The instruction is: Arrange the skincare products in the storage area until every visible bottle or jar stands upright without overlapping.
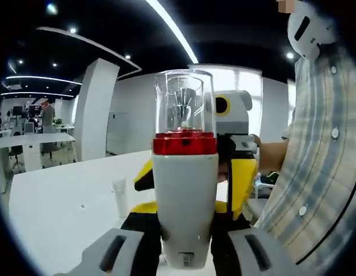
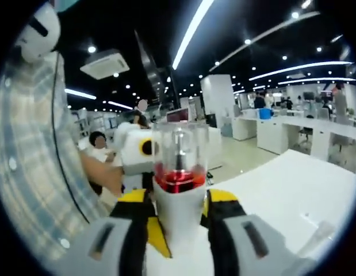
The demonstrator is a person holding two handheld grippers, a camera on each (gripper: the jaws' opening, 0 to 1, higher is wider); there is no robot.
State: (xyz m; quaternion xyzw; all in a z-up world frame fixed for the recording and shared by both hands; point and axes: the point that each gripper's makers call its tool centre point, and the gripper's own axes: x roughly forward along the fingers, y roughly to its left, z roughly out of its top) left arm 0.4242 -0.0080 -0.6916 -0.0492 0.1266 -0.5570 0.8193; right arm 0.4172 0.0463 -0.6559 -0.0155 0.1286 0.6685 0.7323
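Note:
A white pump bottle (image 1: 184, 190) with a red collar and a clear cap stands upright in the air between the two grippers, which face each other. The jaws of my left gripper (image 1: 183, 256) press on its lower body from both sides. In the right gripper view the same bottle (image 2: 179, 201) sits between the jaws of my right gripper (image 2: 180, 244), which look shut on it. The yellow and black right gripper (image 1: 238, 172) shows behind the bottle, and the left gripper (image 2: 137, 152) shows behind it in the right gripper view. A small white tube (image 1: 120, 196) stands on the table.
A long white table (image 1: 62, 201) lies below the bottle, and its surface (image 2: 293, 184) stretches to the right in the right gripper view. A person in a plaid shirt (image 1: 316, 161) stands close beside the grippers. A pale object (image 2: 320, 234) lies near the table edge. Office desks stand far behind.

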